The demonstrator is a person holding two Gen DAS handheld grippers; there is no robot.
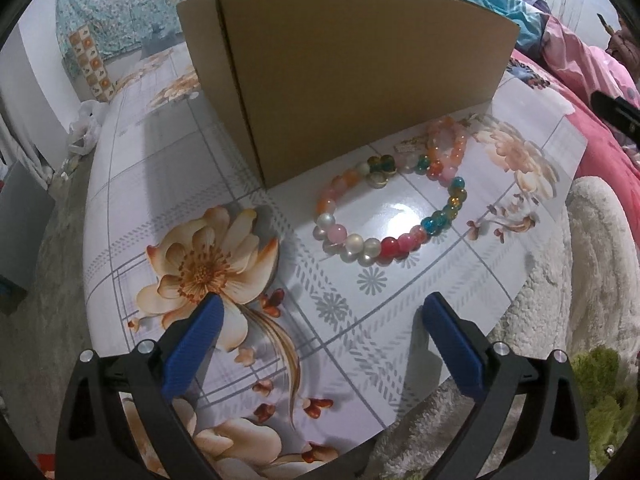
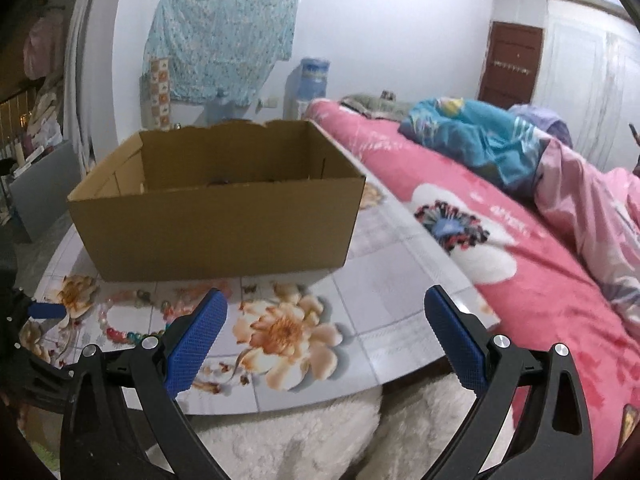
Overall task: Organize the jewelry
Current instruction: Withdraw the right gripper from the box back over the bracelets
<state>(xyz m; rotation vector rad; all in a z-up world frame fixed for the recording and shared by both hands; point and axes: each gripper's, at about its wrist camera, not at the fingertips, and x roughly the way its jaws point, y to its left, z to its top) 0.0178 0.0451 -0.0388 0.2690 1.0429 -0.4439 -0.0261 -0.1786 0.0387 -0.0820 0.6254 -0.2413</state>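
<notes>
1. Surface (image 1: 168, 184): flower-patterned top carrying all task items; a bed (image 2: 520, 248) runs alongside it.
2. Box (image 1: 360, 92): open cardboard, upright; something dark lies inside, identity unclear.
3. Left hand-held gripper (image 1: 320, 312): spread, empty, near the bracelets.
4. Right hand-held gripper (image 2: 324, 312): spread, empty, further off.
5. Large bracelet (image 1: 390, 210): on the surface beside the box, not yet stowed.
6. Small bracelet (image 1: 448, 142): touching the large one; also pending.
</notes>
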